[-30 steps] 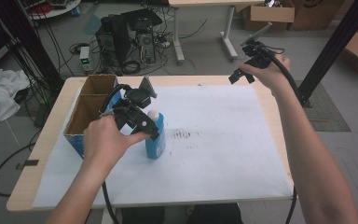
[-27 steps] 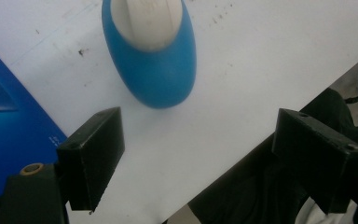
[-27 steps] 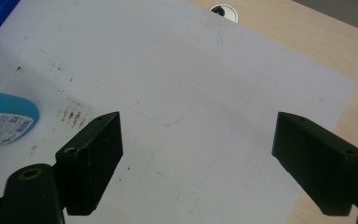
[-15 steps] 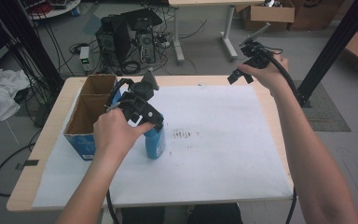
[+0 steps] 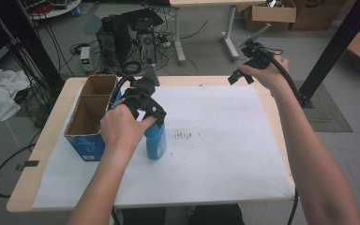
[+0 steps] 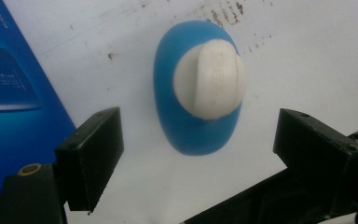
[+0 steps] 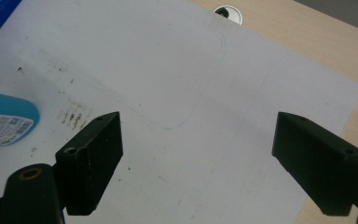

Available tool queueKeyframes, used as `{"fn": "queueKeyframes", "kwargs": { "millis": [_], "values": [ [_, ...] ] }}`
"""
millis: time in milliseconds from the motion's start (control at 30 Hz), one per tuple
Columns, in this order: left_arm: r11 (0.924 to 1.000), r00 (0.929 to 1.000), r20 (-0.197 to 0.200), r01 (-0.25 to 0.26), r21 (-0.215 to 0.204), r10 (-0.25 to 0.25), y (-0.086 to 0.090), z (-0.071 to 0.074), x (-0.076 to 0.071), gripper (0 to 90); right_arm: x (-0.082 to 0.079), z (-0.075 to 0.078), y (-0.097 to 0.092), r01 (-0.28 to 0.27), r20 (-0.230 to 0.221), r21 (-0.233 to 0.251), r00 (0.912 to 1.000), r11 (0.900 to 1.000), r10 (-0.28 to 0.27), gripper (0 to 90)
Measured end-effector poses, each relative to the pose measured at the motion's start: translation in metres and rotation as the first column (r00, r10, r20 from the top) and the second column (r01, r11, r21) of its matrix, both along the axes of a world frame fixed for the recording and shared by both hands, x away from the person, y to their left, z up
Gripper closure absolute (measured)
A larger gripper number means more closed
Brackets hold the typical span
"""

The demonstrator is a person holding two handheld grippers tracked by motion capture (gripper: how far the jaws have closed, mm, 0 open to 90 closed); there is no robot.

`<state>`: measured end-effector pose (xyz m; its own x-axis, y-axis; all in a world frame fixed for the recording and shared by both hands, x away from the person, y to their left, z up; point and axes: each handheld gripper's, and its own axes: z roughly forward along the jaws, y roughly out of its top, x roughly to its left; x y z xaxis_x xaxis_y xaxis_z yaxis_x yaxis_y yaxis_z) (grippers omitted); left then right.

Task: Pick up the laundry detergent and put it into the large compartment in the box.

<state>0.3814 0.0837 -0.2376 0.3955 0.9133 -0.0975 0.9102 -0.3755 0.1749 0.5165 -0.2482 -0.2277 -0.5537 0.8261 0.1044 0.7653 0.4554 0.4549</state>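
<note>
Even bright overhead light, soft shadows; gripper views slightly soft, no glare.

blue bottle label, print too small to read

Black left gripper, blocky black jaws, brass screw, bare forearms

- Looks like a lab / robotics test room, not a home.
- Light wooden table w/ white paper sheet taped on as work surface; sheet stained w/ dark marks.
- Black desktop PC towers on grey floor behind table, tangle of black cables around them.
- Black metal frame posts at right, brown cardboard boxes stacked at back.
- Second desk on white metal legs further back.
</note>
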Motion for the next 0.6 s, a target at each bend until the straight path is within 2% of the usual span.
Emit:
{"fn": "queueKeyframes", "kwargs": {
  "millis": [67, 100, 300, 333, 600],
  "values": [
    [1.0000, 1.0000, 0.004, -0.008, 0.005, 0.008, -0.002, -0.001, 0.001, 17.0, 0.000, 0.000, 0.000, -0.001, 0.001, 0.004, 1.0000, 1.0000, 0.001, 16.4],
    [0.9996, 0.9999, 0.003, -0.013, 0.024, 0.013, -0.005, -0.002, 0.002, 16.8, 0.000, -0.001, 0.000, 0.001, -0.001, 0.005, 1.0000, 1.0000, -0.001, 16.4],
    [0.9996, 0.9999, 0.002, -0.010, 0.025, 0.010, -0.014, -0.005, 0.003, 16.4, 0.000, -0.002, -0.001, -0.001, 0.002, 0.010, 1.0000, 0.9999, 0.001, 16.4],
    [0.9989, 1.0000, 0.000, -0.007, 0.046, 0.007, -0.017, -0.006, 0.004, 16.4, 0.000, -0.002, -0.001, -0.003, 0.003, 0.012, 1.0000, 0.9999, 0.003, 16.4],
    [0.9956, 0.9997, -0.002, -0.023, 0.091, 0.023, -0.022, -0.011, 0.009, 16.7, 0.000, -0.003, -0.003, -0.005, 0.004, 0.018, 1.0000, 0.9998, 0.005, 16.4]
  ]
}}
